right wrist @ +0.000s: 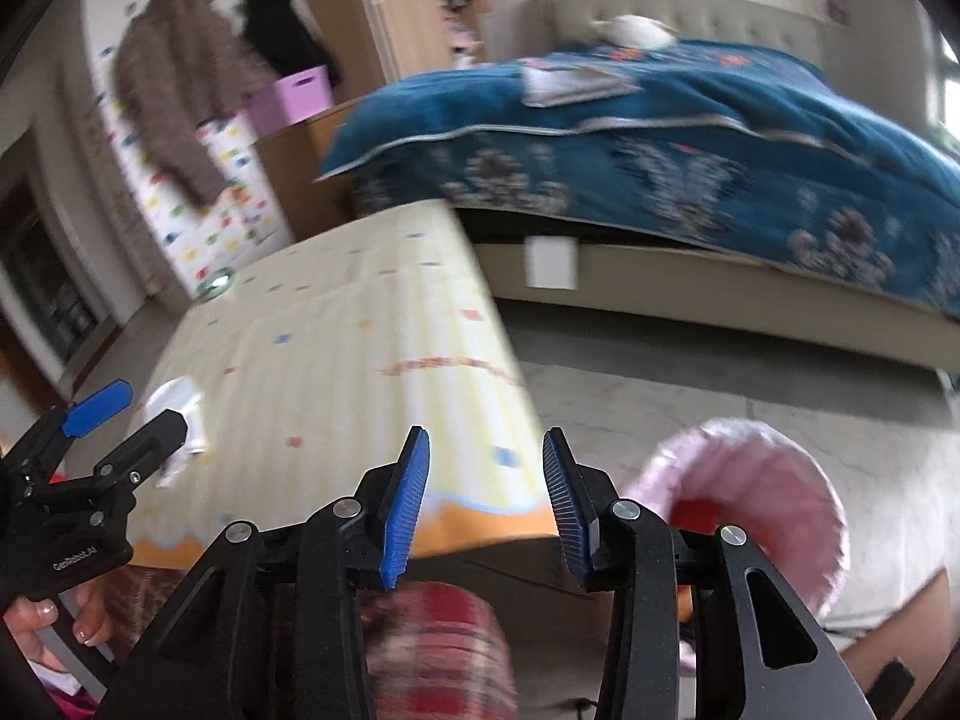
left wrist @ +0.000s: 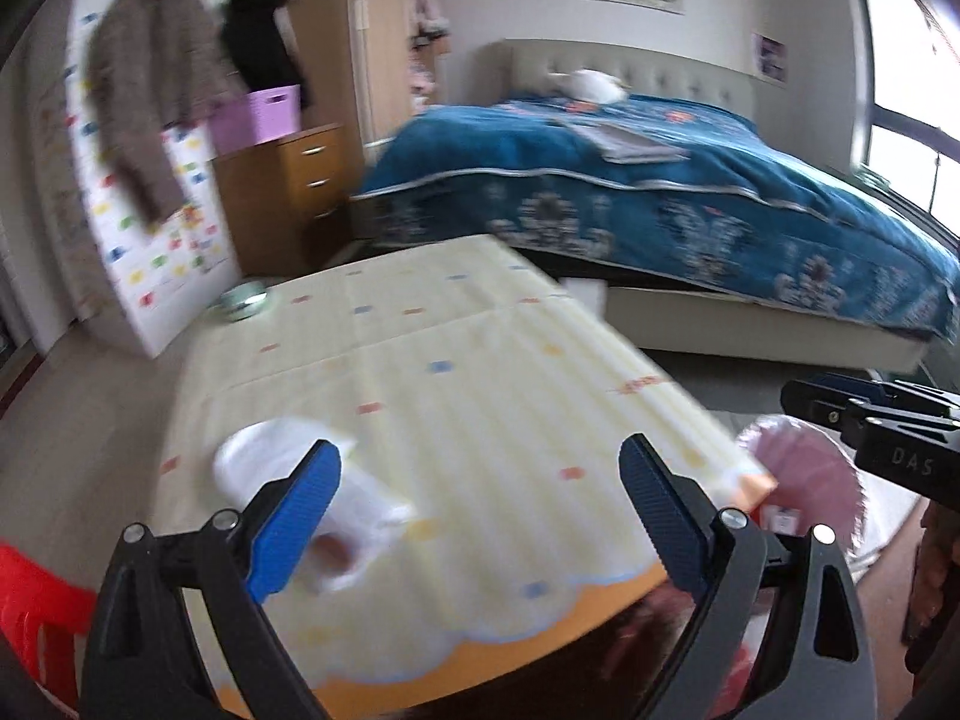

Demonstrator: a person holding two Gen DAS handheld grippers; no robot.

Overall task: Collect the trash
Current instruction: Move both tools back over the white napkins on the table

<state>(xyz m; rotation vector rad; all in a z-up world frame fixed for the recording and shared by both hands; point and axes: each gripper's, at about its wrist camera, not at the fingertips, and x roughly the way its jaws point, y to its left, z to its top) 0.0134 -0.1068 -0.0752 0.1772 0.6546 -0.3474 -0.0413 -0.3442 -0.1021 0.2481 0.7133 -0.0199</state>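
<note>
Crumpled white paper trash (left wrist: 312,504) lies near the front left of a table with a pale yellow cloth (left wrist: 456,396). My left gripper (left wrist: 480,516) is open above the table, its left finger over the paper. In the right wrist view the same paper (right wrist: 177,420) lies under the left gripper (right wrist: 120,414). My right gripper (right wrist: 486,504) is open and empty over the table's front right corner. A bin lined with a pink bag (right wrist: 762,498) stands on the floor right of the table; it also shows in the left wrist view (left wrist: 804,480).
A small green round tin (left wrist: 243,300) sits at the table's far left corner. A bed with a blue blanket (left wrist: 660,192) stands behind. A wooden drawer unit (left wrist: 288,186) and hanging clothes are at the back left. A red chair (left wrist: 36,606) is at the left.
</note>
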